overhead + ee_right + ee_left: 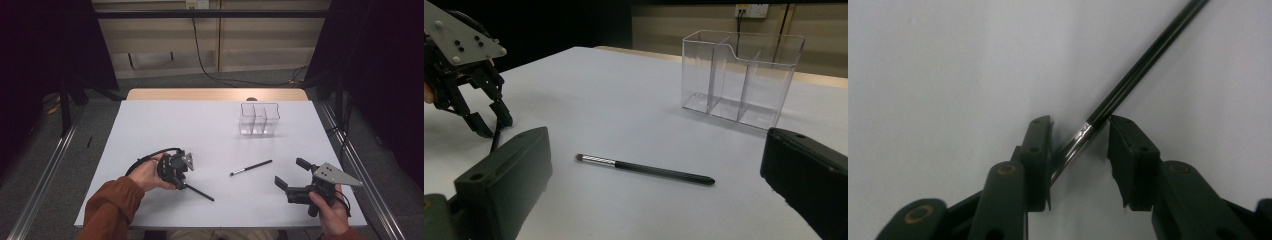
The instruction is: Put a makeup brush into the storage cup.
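My left claw (1079, 131) points down at the table (165, 125), jaws spread around a black brush (1128, 82), one pad touching its ferrule, no pinch yet. My right claw (291, 173) hangs wide apart near a second brush (644, 169). A clear holder (259, 119) stands farther back.

My high view looks from above my side forward and down on the whole white surface (210, 145), from rather far. My left gripper view looks steeply down, very near the surface, along its own jaws to one black brush (1128, 85). My right gripper view looks low and almost level across the surface. It shares with the high view the clear organizer (744, 80), the second brush (644, 169) and the left gripper (488, 122).
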The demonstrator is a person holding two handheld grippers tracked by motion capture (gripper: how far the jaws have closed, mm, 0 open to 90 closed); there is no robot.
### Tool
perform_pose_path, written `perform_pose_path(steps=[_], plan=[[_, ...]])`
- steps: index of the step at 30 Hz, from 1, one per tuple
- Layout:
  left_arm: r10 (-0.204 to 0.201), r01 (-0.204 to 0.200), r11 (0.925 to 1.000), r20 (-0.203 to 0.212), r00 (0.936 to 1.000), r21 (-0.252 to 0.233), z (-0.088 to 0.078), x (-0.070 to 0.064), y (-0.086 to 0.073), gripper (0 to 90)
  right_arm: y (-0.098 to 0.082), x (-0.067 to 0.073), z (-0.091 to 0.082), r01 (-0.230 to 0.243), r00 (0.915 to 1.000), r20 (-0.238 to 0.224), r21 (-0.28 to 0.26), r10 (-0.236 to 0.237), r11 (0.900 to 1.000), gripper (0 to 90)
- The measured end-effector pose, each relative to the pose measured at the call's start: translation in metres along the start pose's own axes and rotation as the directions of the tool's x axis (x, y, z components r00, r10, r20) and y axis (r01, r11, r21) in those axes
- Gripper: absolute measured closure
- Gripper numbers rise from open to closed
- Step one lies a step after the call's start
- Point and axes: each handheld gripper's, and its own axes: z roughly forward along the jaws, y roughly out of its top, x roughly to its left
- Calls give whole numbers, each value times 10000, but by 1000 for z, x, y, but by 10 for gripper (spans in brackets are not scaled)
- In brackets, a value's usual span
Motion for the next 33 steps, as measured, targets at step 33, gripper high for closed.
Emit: perform_pose_path(steps=[33], plan=[[-1026,1002,9859,-109,9947,-1339,-3,1,-13,841,-1,0,-1,-10,10000,26,23,9,10000,0]])
